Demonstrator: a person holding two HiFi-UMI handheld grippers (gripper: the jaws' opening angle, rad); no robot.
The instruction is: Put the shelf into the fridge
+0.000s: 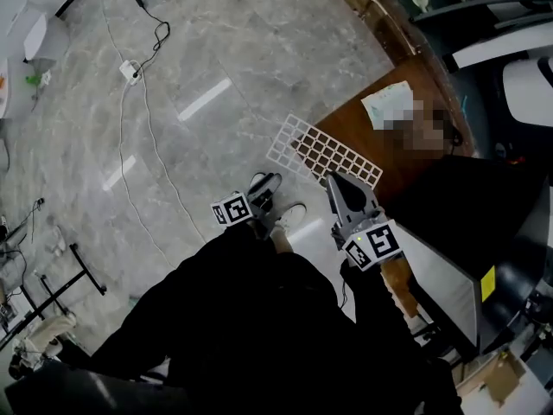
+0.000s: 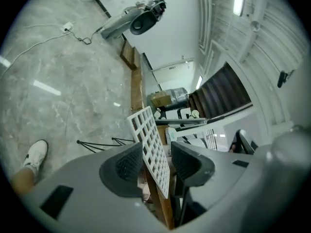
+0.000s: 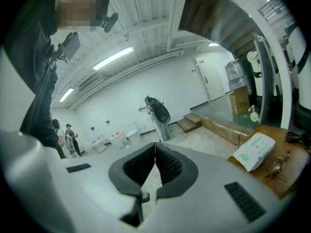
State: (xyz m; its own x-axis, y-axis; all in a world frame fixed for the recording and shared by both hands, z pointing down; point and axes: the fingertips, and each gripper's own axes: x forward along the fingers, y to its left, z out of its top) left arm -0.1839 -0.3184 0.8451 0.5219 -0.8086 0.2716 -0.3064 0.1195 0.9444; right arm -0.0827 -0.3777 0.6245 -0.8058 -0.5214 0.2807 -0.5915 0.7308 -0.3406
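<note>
A white grid shelf [image 1: 324, 150] lies flat on the corner of a brown wooden table [image 1: 406, 102], its near end hanging over the floor. In the left gripper view the shelf [image 2: 146, 125] stands edge-on between the jaws of my left gripper [image 2: 156, 149]. They are open, with a gap showing on the right side. In the head view my left gripper [image 1: 266, 185] points at the shelf's near edge. My right gripper [image 1: 333, 181] sits at the shelf's near right edge. In its own view the right gripper [image 3: 155, 152] is shut with nothing between the pads.
A white tissue packet [image 3: 252, 152] lies on the table [image 3: 286, 178]. A dark cabinet with a pale panel [image 1: 441, 275] stands at the right. Cables [image 1: 143, 102] trail over the grey floor. The person's shoes [image 1: 294, 214] are just below the shelf.
</note>
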